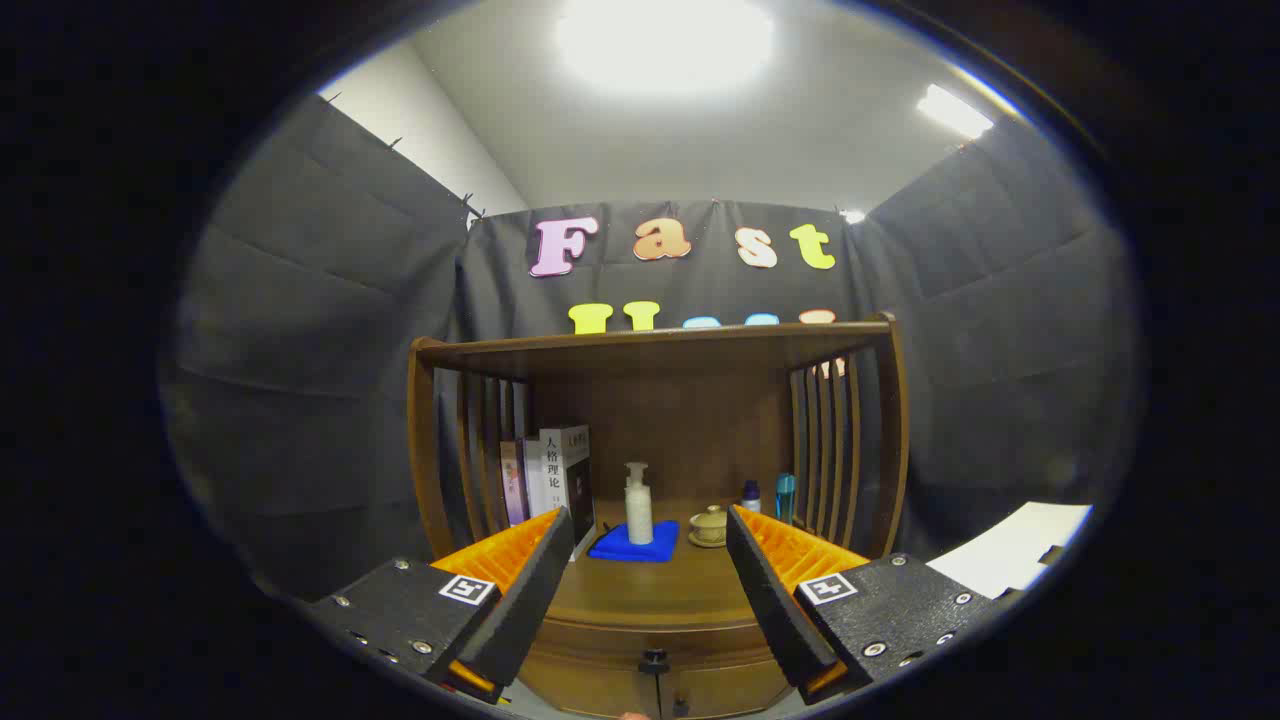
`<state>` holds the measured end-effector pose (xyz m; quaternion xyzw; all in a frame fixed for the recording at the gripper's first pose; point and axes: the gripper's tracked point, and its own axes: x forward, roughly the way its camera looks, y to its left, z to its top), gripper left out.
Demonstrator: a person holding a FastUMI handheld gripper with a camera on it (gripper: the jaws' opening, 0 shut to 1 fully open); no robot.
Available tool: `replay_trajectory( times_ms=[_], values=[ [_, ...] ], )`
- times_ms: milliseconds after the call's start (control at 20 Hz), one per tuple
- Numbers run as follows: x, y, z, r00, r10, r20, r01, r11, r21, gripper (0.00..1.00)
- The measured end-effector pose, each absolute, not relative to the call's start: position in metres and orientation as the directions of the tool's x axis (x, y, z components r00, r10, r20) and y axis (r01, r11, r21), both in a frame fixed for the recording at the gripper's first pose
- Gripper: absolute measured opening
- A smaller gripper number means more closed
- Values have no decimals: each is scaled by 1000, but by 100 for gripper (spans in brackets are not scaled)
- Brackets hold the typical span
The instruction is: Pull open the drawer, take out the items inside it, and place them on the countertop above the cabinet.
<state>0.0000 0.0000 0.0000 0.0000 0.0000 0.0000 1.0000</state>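
Gripper view: the gripper (650, 590) hangs with its fingers spread wide and nothing between them, in front of a wooden cabinet (655, 350). Past the fingertips lies the countertop (650, 600). On it a white pump bottle (638, 505) stands upright on a blue cloth (635, 545), with a small lidded cup (709, 525) just to its right and two little bottles (768, 495) further right by the slats. Books (550, 470) stand at the left. Low between the fingers, the drawer (655, 685) front shows a dark knob (654, 660); whether it is pulled out I cannot tell.
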Motion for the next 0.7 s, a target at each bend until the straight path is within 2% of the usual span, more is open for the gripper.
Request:
replay_trajectory(
  times_ms=[250, 700],
  values=[
    [1, 2, -13, 999, 3, -44, -2, 999, 36, 95],
    [4, -14, -4, 999, -28, -17, 28, 1000, -3, 94]
  ],
)
